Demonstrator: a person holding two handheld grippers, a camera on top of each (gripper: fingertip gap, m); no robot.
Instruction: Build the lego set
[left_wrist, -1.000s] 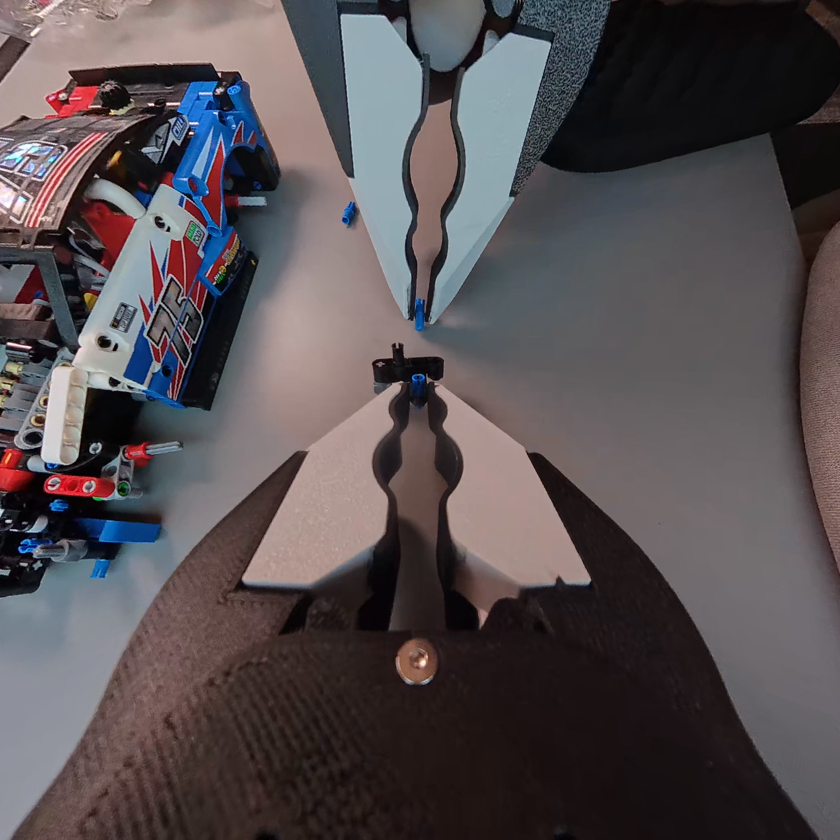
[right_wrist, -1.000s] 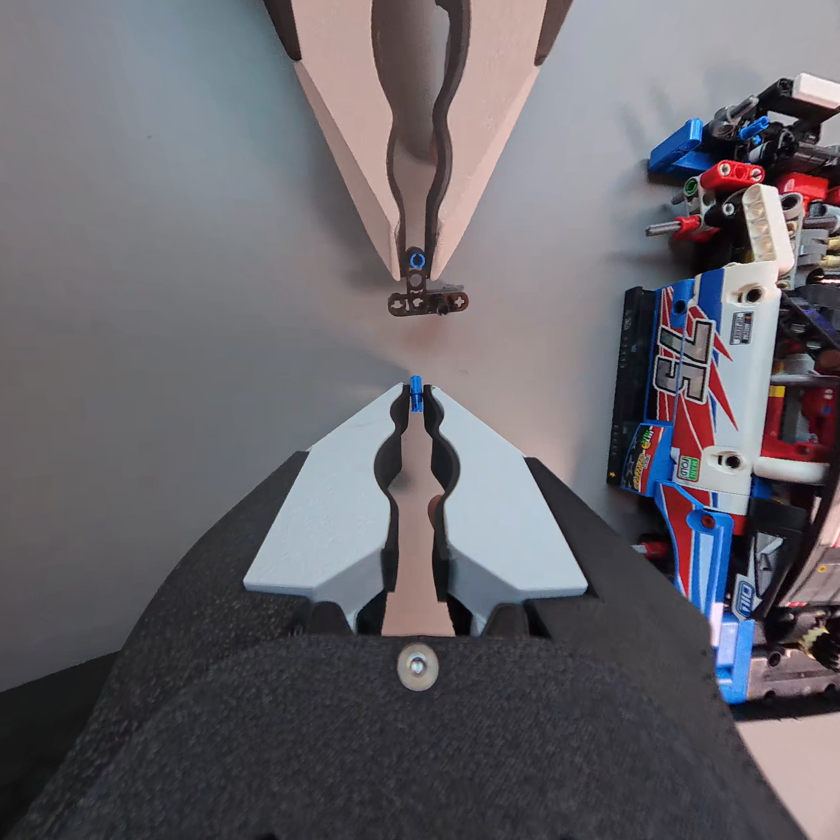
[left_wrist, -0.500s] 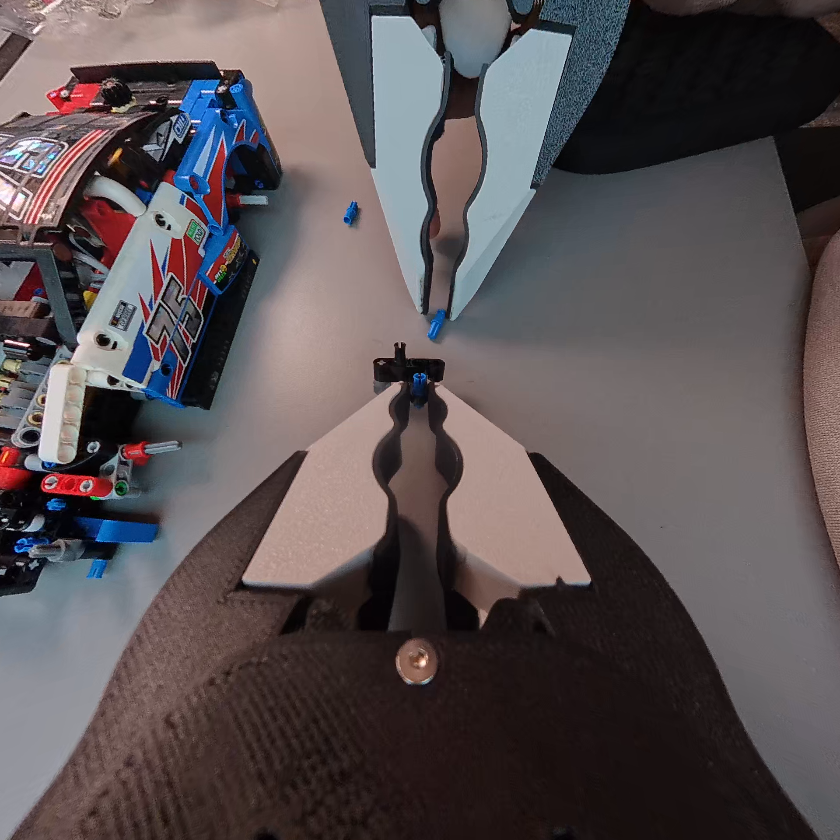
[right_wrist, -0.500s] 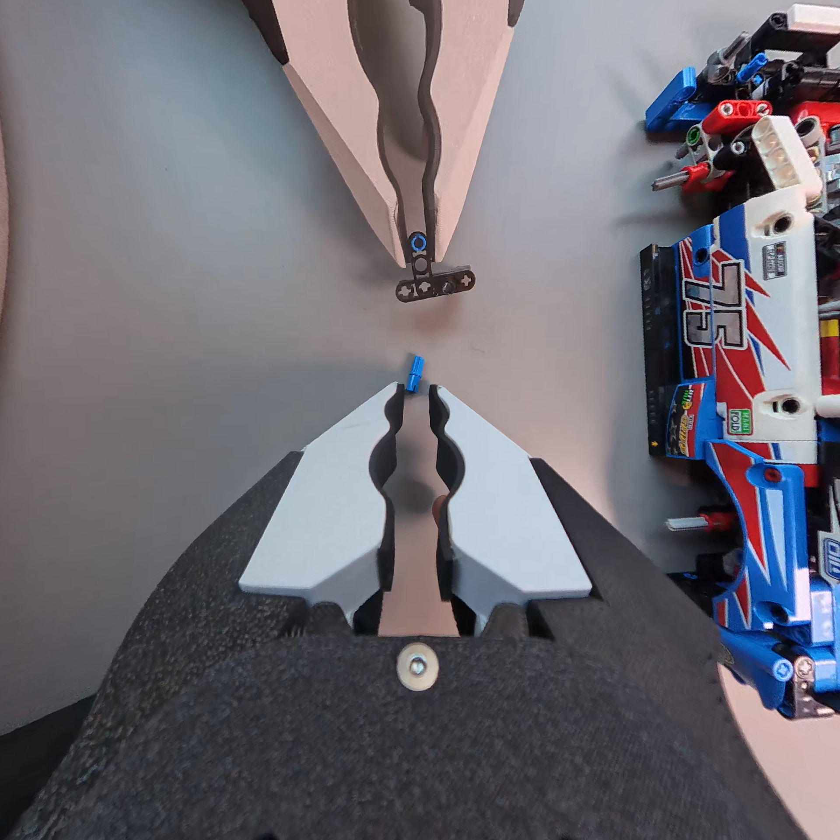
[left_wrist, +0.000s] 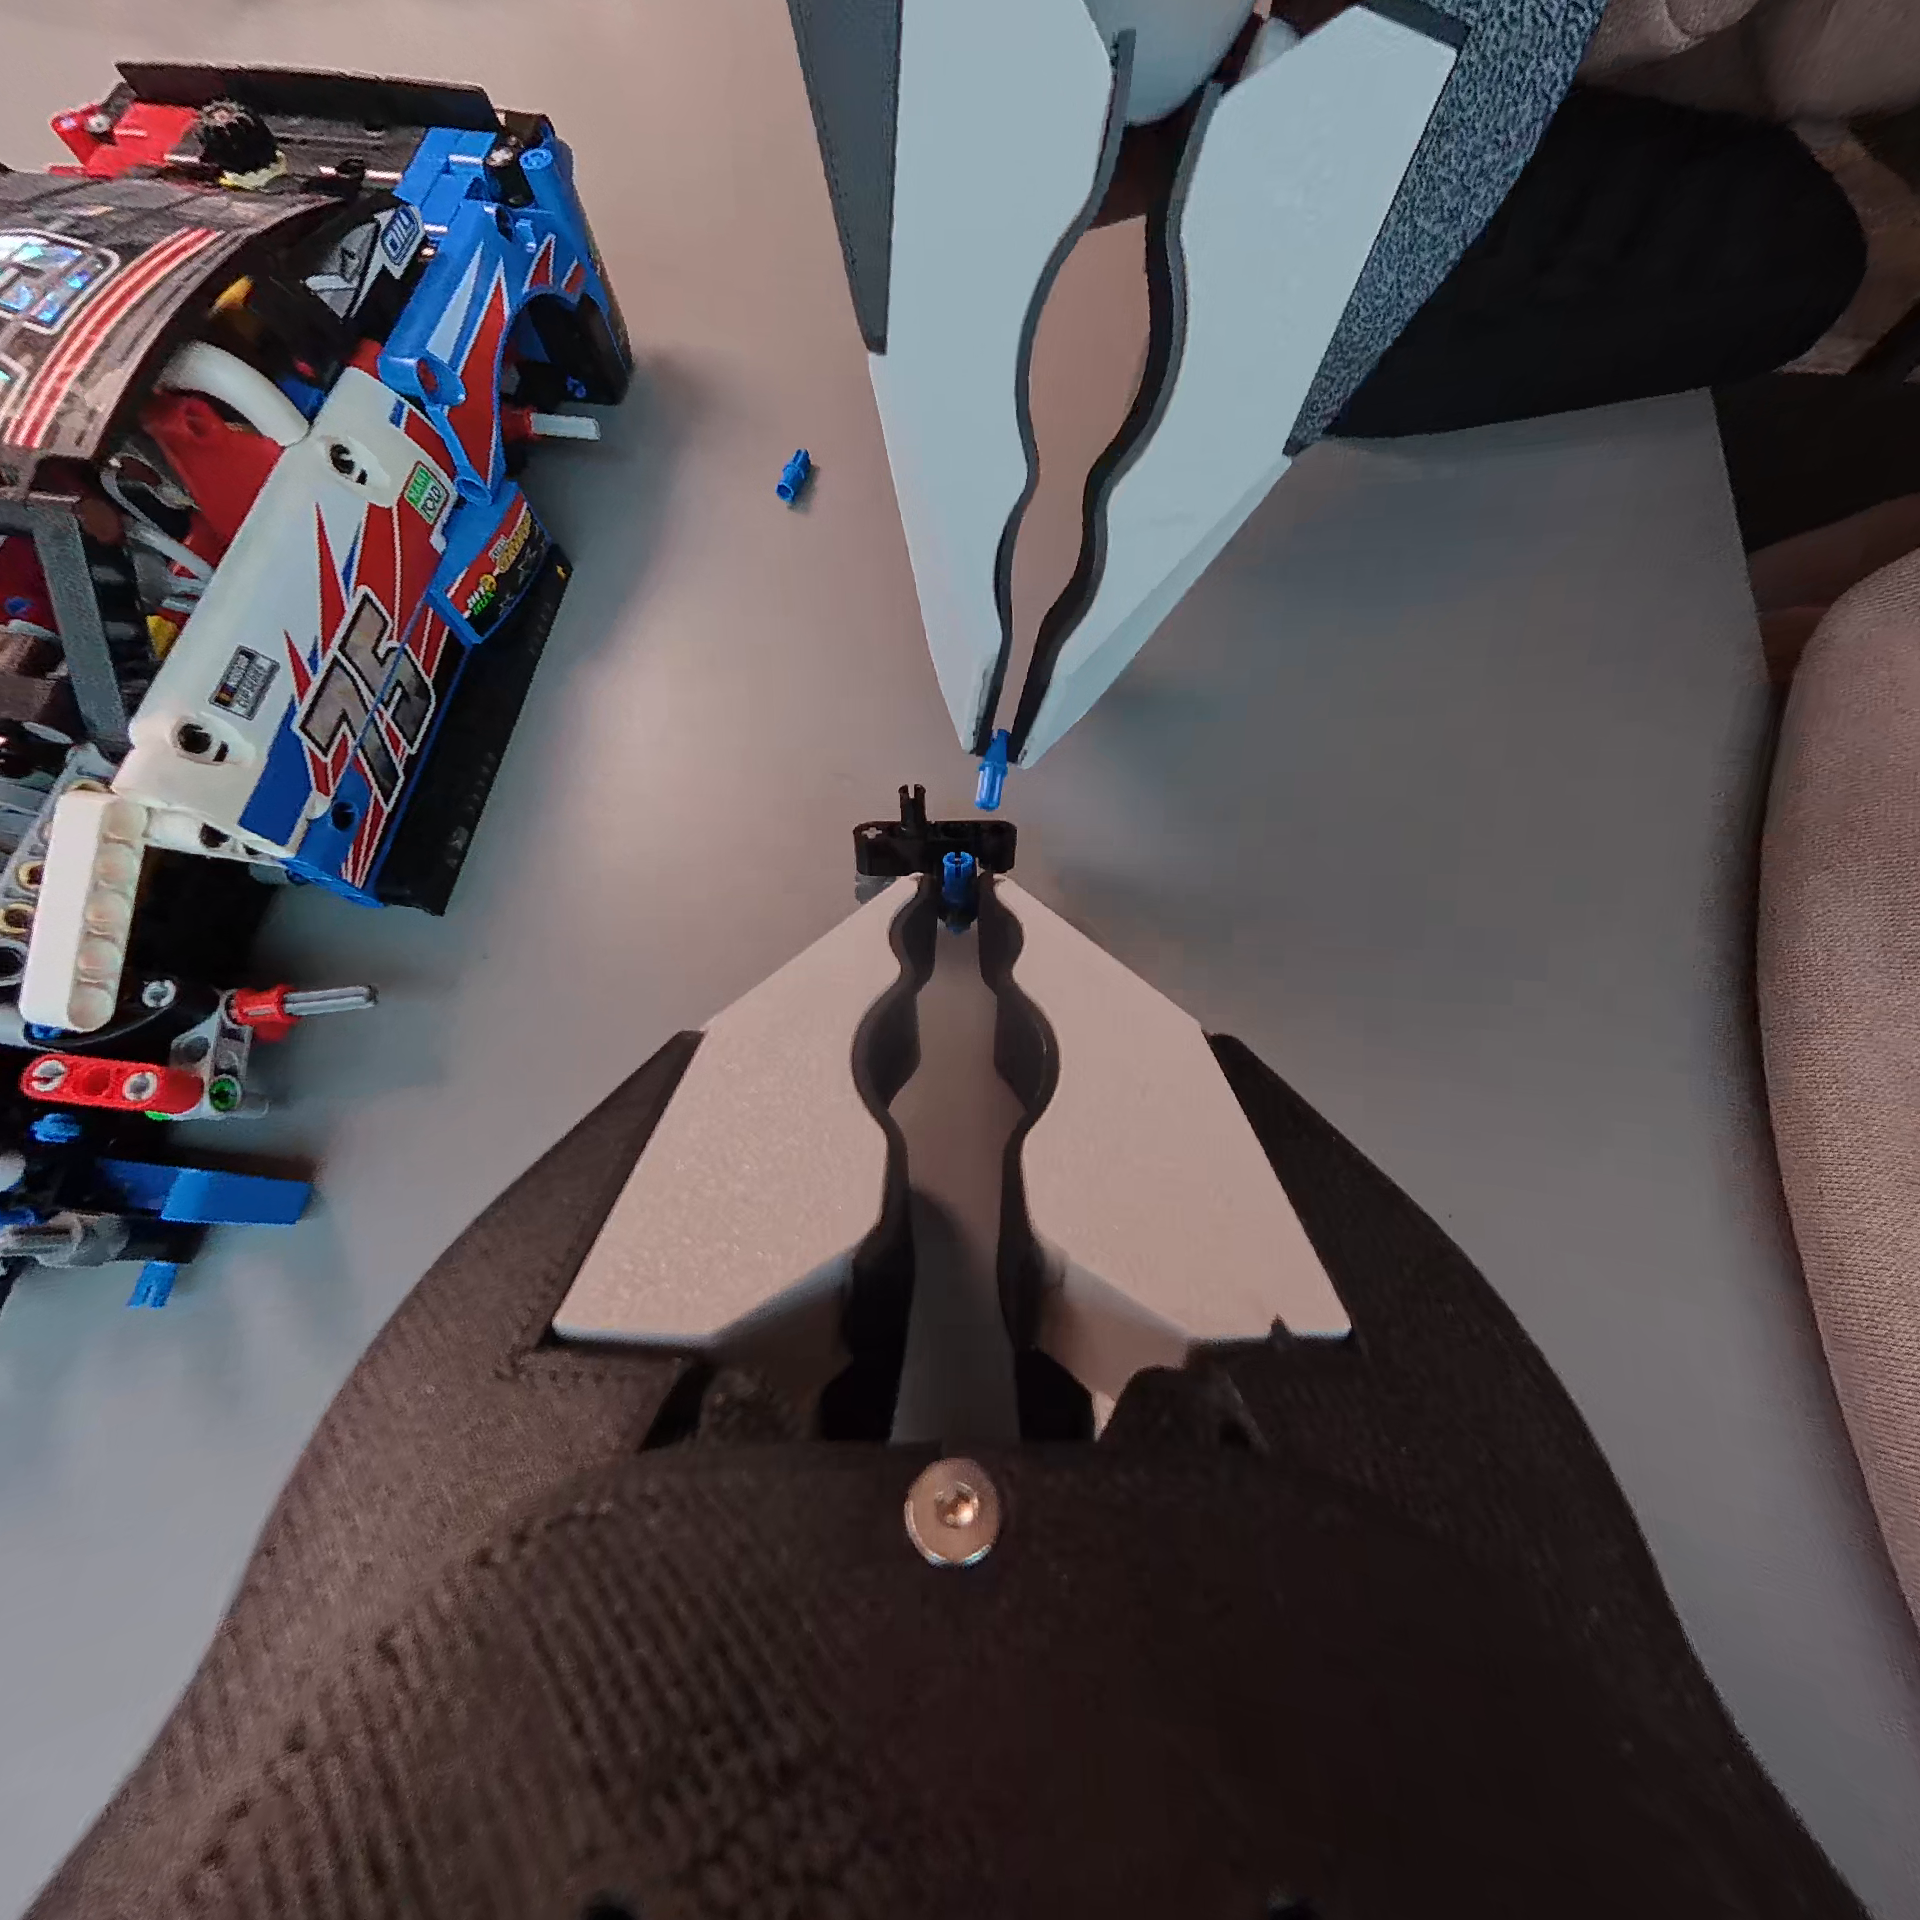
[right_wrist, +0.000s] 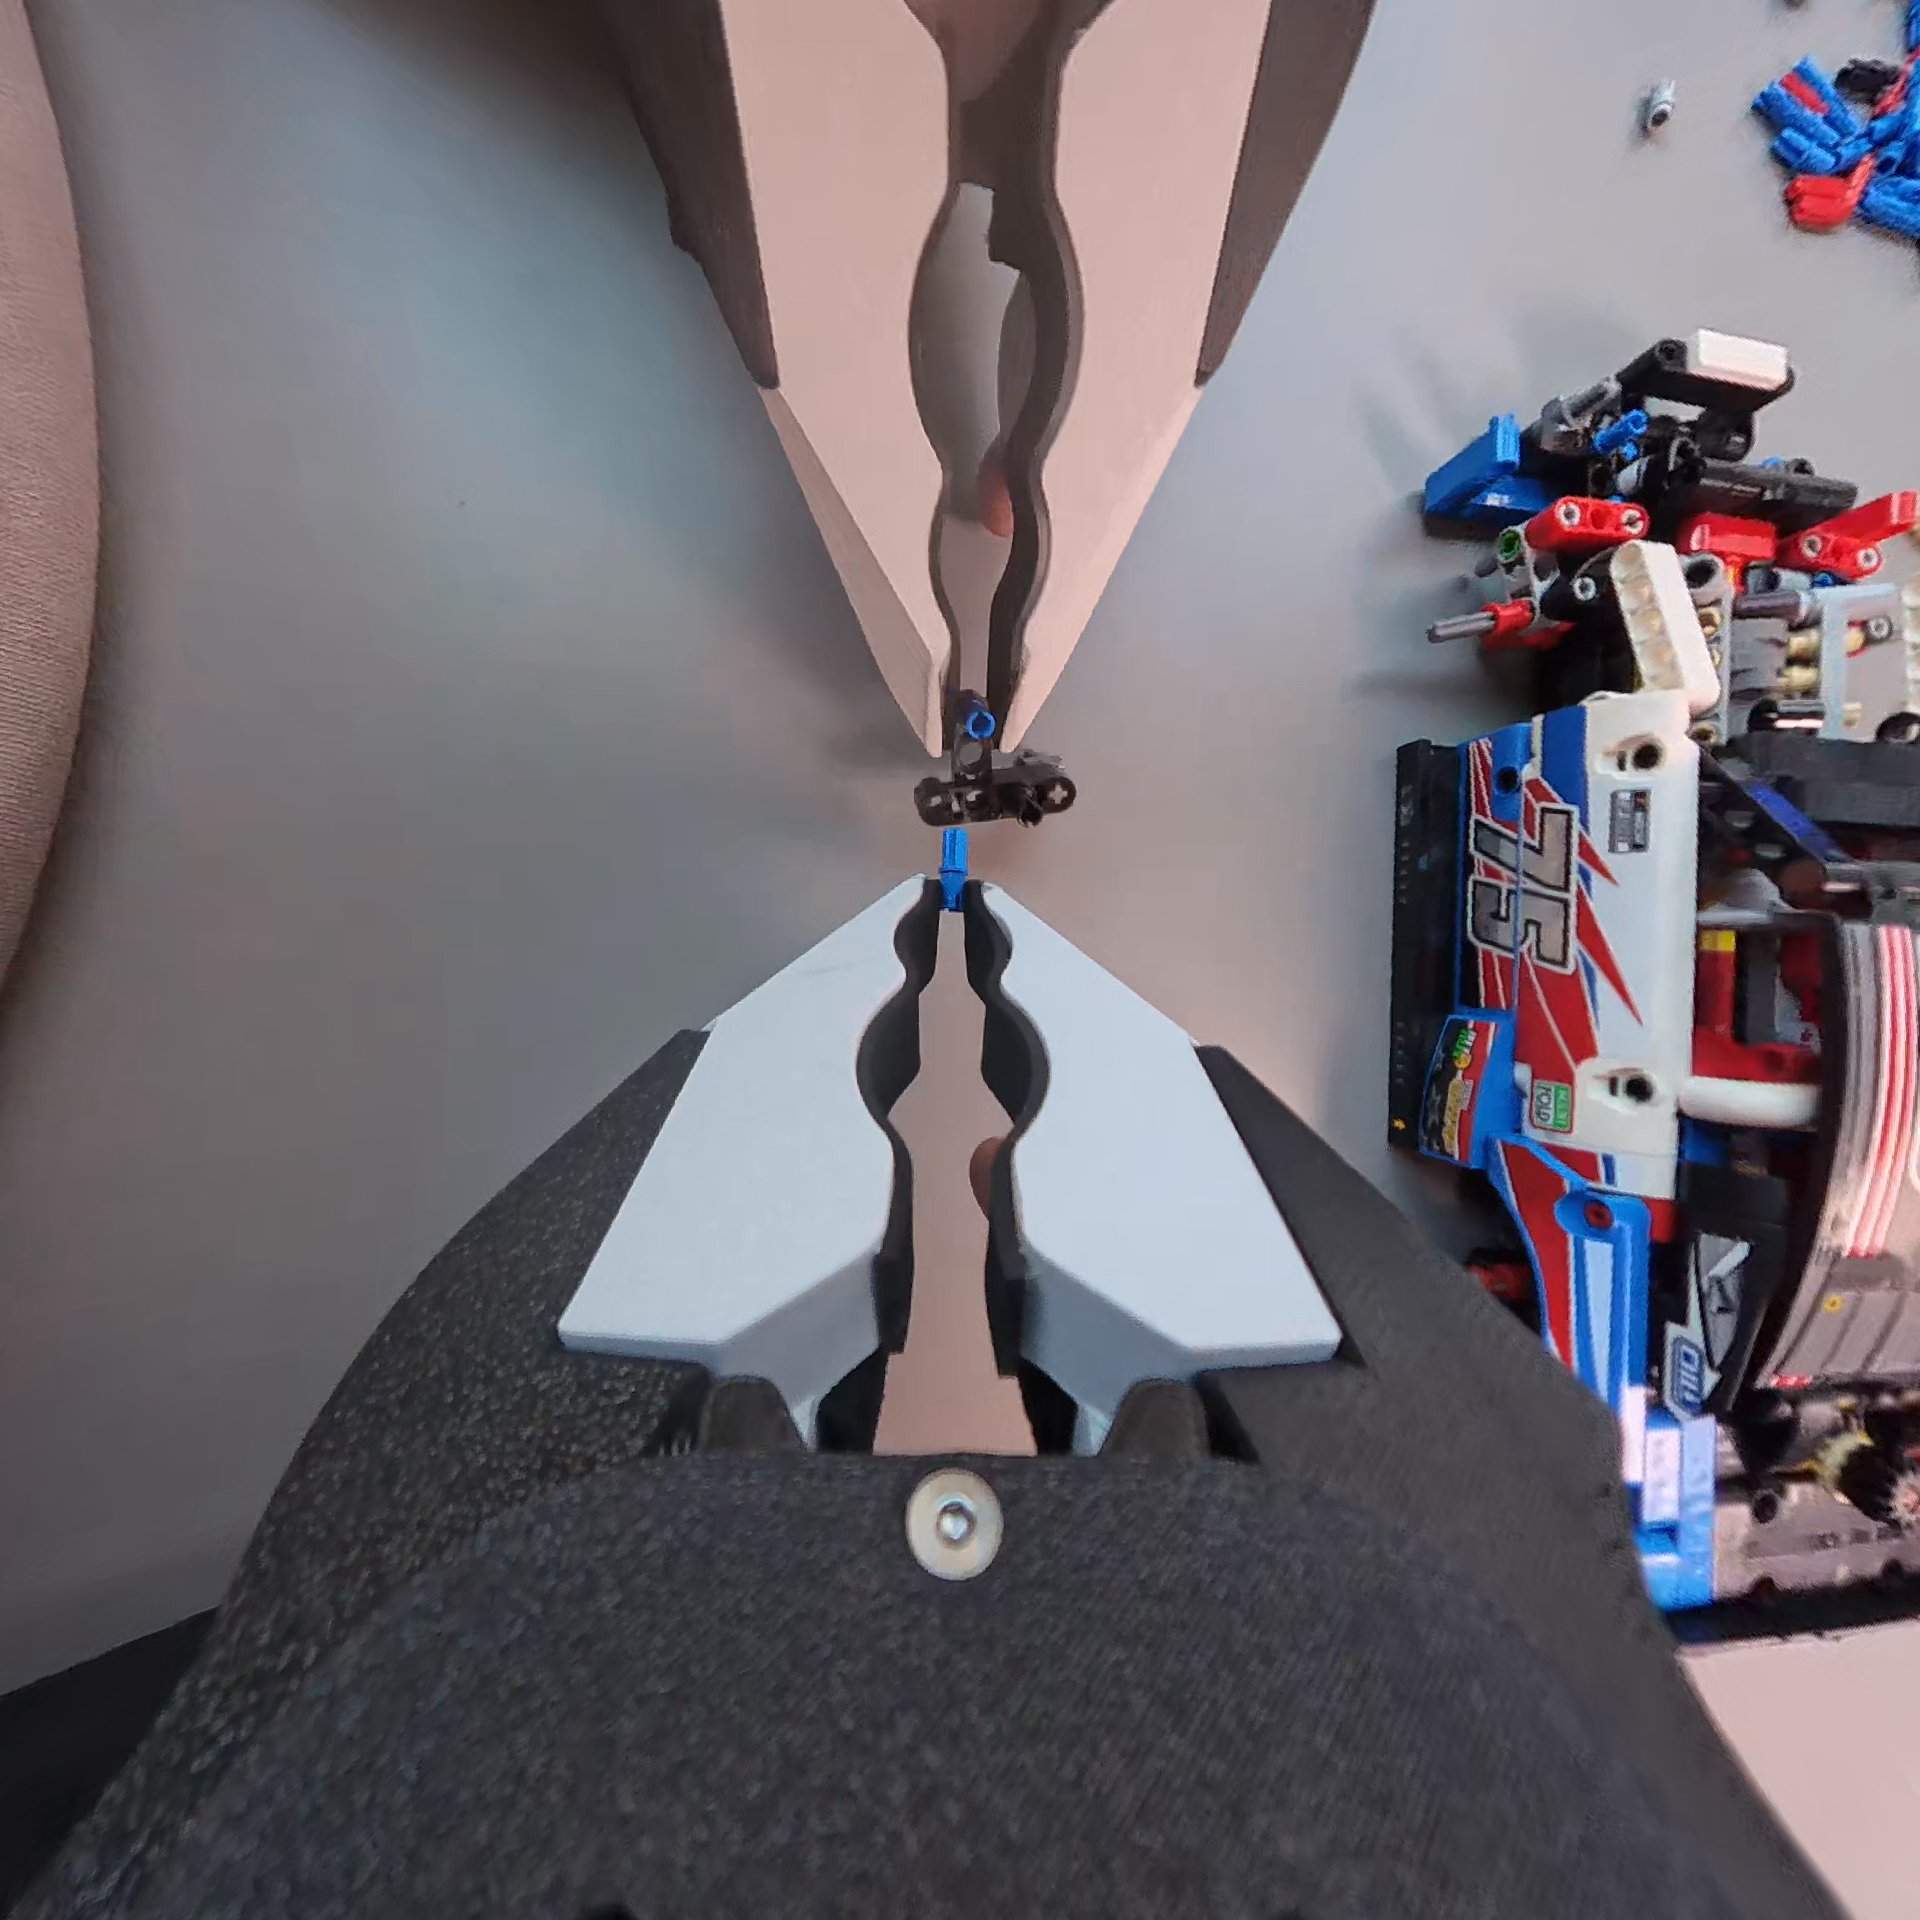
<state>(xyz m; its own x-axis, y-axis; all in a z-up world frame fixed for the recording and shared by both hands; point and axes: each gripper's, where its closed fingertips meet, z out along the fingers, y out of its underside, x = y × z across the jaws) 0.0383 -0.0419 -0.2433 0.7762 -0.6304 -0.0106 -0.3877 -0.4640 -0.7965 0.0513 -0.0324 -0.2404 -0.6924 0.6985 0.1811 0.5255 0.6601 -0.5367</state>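
Observation:
My left gripper (left_wrist: 951, 896) is shut on a black T-shaped Lego beam (left_wrist: 932, 836) that carries a blue pin and a black pin. It holds the beam just above the grey table (left_wrist: 1403, 831). My right gripper (right_wrist: 951, 885) is shut on a small blue pin (right_wrist: 951, 857) whose free end points at the beam (right_wrist: 992, 795). A narrow gap separates pin and beam. The two grippers face each other tip to tip: the right one (left_wrist: 997, 740) shows in the left wrist view with its pin (left_wrist: 990, 779), and the left one (right_wrist: 971, 727) shows in the right wrist view.
A partly built blue, white and red Lego race car (left_wrist: 312, 623) lies beside the grippers and also shows in the right wrist view (right_wrist: 1610, 987). A loose blue pin (left_wrist: 795, 476) lies near it. A pile of loose pieces (right_wrist: 1849, 135) is farther off. A beige cushion (left_wrist: 1849, 1039) borders the table.
Half a second ago the right jaws were slightly apart and the blue pin sat tilted at their tips. Now they pinch it straight, and it is closer to the black beam. The left gripper held still.

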